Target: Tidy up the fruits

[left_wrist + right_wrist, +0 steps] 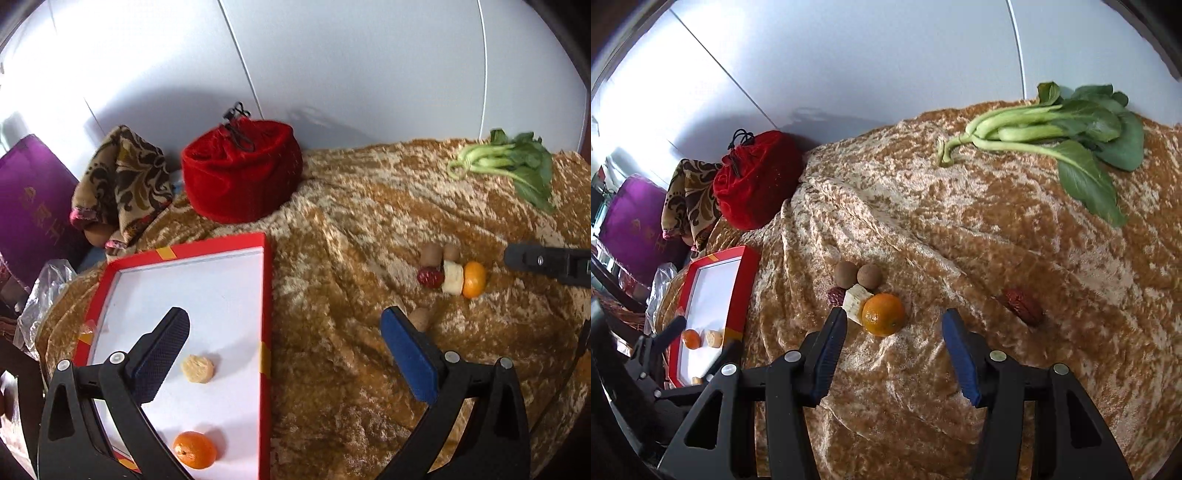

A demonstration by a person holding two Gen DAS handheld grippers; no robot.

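Golden crushed-velvet cloth (923,206) covers the table, fruits on it.
Red tray (266,295) at left holds one tangerine (195,455) and a pale slice (198,368); left gripper (284,350) and right gripper (894,332) both stand apart, holding nothing; loose orange (883,314) lies just before the right one.

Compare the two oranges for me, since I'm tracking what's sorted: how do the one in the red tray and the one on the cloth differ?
The orange in the tray lies on the white floor of the red tray, apart from the pale slice; the orange on the cloth rests on the gold cloth, touching a pale chunk in a cluster. The open left gripper hovers by the first, the open right gripper by the second. Both are small, round and unpeeled.
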